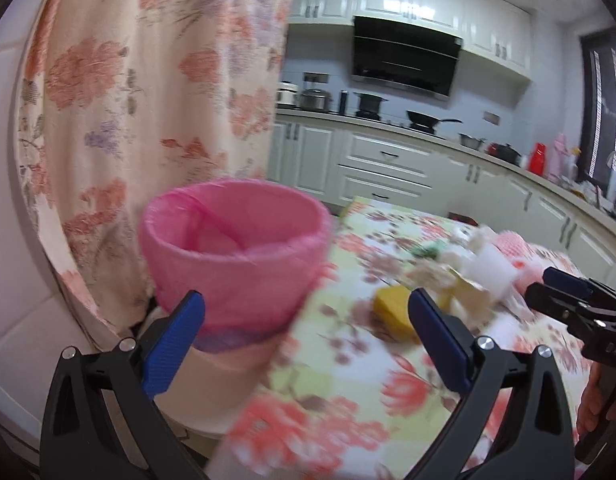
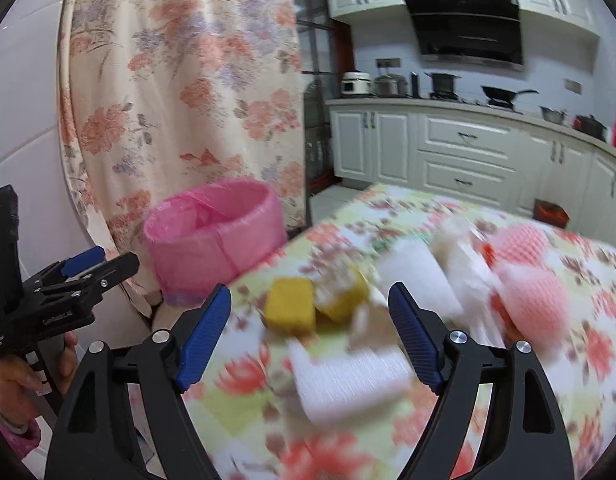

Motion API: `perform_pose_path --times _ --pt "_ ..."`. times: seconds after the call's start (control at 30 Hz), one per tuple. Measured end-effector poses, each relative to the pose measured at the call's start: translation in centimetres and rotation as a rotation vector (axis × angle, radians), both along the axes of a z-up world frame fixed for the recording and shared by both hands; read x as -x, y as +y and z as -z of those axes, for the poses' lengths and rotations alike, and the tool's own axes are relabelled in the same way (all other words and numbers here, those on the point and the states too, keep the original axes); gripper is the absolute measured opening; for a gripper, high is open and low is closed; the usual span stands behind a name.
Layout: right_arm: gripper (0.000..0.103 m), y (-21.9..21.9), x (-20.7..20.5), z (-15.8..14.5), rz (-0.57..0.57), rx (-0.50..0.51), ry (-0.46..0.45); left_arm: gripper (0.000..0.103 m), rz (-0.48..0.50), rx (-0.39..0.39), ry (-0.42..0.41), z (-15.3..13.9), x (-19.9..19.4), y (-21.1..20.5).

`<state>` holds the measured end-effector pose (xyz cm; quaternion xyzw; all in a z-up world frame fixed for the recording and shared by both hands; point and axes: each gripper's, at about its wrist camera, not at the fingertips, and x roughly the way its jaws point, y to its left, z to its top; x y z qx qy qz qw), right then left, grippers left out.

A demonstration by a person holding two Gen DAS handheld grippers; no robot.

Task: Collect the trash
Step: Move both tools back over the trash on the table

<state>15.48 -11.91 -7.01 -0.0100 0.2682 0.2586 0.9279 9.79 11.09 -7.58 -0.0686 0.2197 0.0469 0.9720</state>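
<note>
two grippers hang over the scene and neither has anything in its jaws: the left gripper (image 1: 306, 312) stands spread as wide as it goes, the right gripper (image 2: 309, 306) a shade narrower, both sets of blue pads (image 2: 206, 336) bare. the trash sits in a blurred heap on the floral-patterned tablecloth (image 2: 347, 456): a yellow sponge-like block (image 2: 290, 306), a flat white foam pad (image 2: 347, 384) lying nearest the right jaws, crumpled wrappers, and pink foam mesh fruit sleeves (image 2: 535, 300) further right. the round bin lined with a pink plastic bag (image 1: 234, 256) stands just off the table's left edge, in front of the floral curtain (image 1: 148, 80), mouth open and easy to drop into, which looks like the reason it is parked so close. in the left view the jaws frame the bin and the table edge, so that hand seems to cover the bin side while the right faces the pile. judging by the heap, plenty remains to collect, and the white pad looks like the handiest next pick.
</note>
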Motion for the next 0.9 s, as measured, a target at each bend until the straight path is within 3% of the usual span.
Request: perform_pose_path --times 0.33,0.5,0.7,0.9 --pt "0.078 -3.5 0.3 3.7 0.077 0.0 0.091 0.098 0.035 0.023 0.077 3.6 -0.4 -3.6" --pt "0.081 -2.8 -0.1 4.3 0.069 -0.016 0.124 0.098 0.024 -0.028 0.084 4.1 -0.4 -3.8" --pt "0.081 -1.5 -1.4 4.2 0.099 -0.027 0.158 0.098 0.011 0.012 0.097 4.8 -0.5 -2.9" --pt "0.083 0.5 -0.6 5.5 0.073 0.063 0.161 0.098 0.02 -0.009 0.09 4.4 -1.1 -2.8"
